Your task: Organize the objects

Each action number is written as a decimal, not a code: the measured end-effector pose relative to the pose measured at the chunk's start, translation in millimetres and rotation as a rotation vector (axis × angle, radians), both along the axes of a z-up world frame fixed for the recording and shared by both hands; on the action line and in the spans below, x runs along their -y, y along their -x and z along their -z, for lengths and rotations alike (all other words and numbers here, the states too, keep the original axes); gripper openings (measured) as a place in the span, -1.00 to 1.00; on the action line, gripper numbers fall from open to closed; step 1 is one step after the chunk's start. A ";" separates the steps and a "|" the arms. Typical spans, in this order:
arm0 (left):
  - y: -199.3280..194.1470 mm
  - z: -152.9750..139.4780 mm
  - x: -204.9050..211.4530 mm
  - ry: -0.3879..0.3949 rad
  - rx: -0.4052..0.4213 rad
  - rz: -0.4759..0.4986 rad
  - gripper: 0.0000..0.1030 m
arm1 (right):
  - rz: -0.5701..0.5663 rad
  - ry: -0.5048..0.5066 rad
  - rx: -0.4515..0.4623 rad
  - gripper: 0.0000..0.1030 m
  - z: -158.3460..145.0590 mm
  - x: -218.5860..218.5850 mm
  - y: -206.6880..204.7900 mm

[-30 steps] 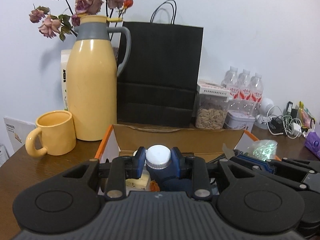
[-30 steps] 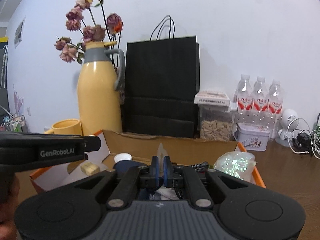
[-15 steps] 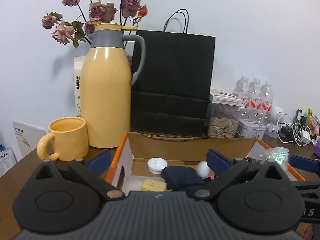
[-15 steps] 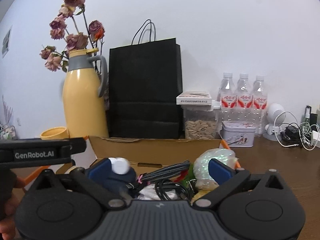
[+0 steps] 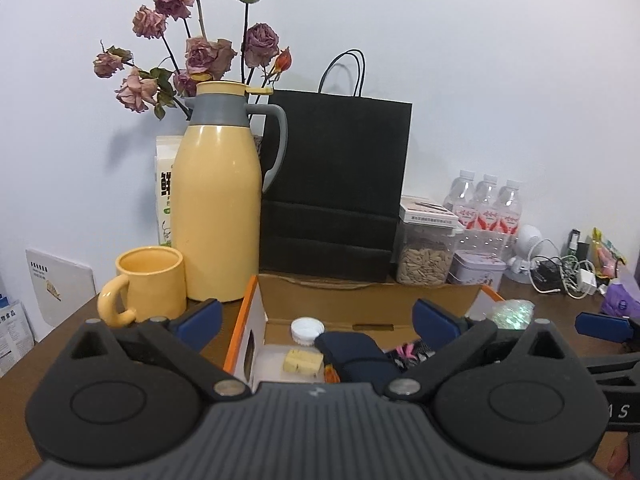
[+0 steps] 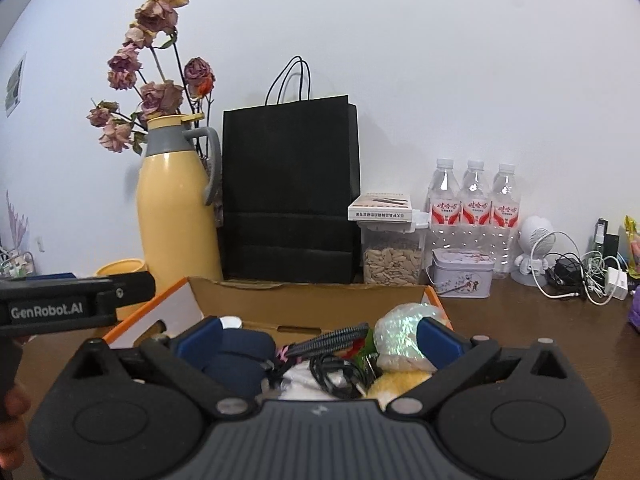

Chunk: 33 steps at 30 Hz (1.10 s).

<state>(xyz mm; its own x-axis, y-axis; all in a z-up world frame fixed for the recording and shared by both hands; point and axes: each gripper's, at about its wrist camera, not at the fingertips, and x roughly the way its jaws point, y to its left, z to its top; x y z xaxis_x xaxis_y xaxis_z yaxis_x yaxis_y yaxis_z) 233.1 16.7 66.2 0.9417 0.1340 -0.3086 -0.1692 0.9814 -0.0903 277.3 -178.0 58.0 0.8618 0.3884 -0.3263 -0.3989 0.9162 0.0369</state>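
Box (image 5: 360, 312) below; left gripper (image 5: 316, 318), right gripper (image 6: 318, 338) agape, empty.

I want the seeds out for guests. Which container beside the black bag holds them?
The clear plastic jar directly beside the bag, with a white box on its lid; the lilac tin is opaque, the bottles look empty.

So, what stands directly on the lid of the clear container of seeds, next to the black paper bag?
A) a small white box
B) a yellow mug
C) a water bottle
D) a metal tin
A: the small white box rests flat on the lid of the clear seed container, right of the black paper bag.
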 end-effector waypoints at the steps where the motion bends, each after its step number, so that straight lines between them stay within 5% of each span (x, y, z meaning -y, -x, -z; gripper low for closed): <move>1: 6.1 -0.9 0.9 -0.003 -0.008 0.000 1.00 | 0.001 0.008 -0.007 1.00 -1.1 2.2 7.0; 19: 120.9 8.8 18.1 -0.045 -0.132 0.024 1.00 | -0.001 0.030 -0.106 1.00 0.2 34.3 104.2; 33: 140.8 14.8 20.0 -0.038 -0.168 0.028 1.00 | -0.004 0.040 -0.149 1.00 6.9 36.7 123.2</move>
